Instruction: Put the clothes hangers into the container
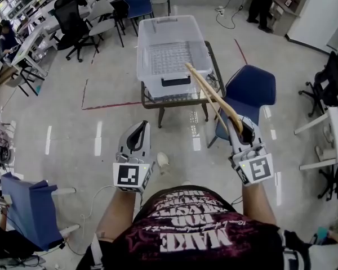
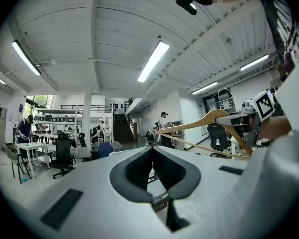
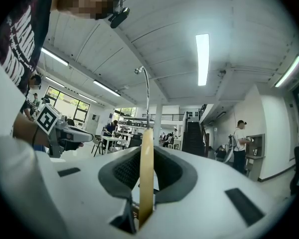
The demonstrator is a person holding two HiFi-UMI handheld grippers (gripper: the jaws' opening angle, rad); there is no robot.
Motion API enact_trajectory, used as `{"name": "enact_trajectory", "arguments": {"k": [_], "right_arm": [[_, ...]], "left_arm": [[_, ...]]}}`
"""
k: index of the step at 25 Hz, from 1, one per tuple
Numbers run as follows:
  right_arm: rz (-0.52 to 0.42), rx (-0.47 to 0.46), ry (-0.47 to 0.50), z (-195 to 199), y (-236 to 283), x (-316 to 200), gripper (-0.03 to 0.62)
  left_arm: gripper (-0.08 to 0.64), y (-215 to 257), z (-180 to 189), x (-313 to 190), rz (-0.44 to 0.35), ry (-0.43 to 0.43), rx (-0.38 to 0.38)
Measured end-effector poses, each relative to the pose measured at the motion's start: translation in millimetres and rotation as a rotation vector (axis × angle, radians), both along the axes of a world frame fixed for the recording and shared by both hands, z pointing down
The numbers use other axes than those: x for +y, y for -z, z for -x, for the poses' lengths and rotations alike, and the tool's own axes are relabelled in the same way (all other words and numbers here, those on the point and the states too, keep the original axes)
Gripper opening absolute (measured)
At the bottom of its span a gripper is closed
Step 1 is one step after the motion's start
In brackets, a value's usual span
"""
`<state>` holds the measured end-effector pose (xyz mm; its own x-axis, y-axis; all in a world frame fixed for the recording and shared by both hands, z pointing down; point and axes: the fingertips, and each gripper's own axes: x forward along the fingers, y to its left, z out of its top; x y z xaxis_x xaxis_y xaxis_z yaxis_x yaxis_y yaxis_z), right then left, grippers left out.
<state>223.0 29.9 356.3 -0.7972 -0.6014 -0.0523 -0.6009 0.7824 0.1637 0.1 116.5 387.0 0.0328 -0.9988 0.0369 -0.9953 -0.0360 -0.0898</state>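
A clear plastic container (image 1: 172,55) with a dark handle stands on a small table straight ahead in the head view. My right gripper (image 1: 245,134) is shut on a wooden clothes hanger (image 1: 214,97), which slants up and left toward the container's near right corner. In the right gripper view the hanger's wood (image 3: 146,173) stands edge-on between the jaws of my right gripper (image 3: 146,151), with its metal hook (image 3: 147,93) rising above. My left gripper (image 1: 138,142) hangs low at the left, shut with nothing in it (image 2: 152,149). From the left gripper view the hanger (image 2: 209,121) shows at the right.
The container's small table (image 1: 152,103) has dark legs. Right of it, under the hanger, stands a blue chair (image 1: 249,91). Another blue seat (image 1: 28,210) is at the lower left. Office chairs (image 1: 73,21) and desks fill the back left. A person (image 1: 263,4) stands at the far right.
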Motion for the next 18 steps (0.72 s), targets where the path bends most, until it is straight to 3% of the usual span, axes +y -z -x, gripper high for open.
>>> {"name": "enact_trajectory", "arguments": {"k": [12, 18], "right_arm": [[0.023, 0.012, -0.009, 39, -8, -68, 0.060], [0.009, 0.015, -0.002, 77, 0, -108, 0.060]], "left_arm": [[0.006, -15, 33, -72, 0.035, -0.028, 0.030], [0.006, -16, 67, -113, 0.038, -0.024, 0.032]]}}
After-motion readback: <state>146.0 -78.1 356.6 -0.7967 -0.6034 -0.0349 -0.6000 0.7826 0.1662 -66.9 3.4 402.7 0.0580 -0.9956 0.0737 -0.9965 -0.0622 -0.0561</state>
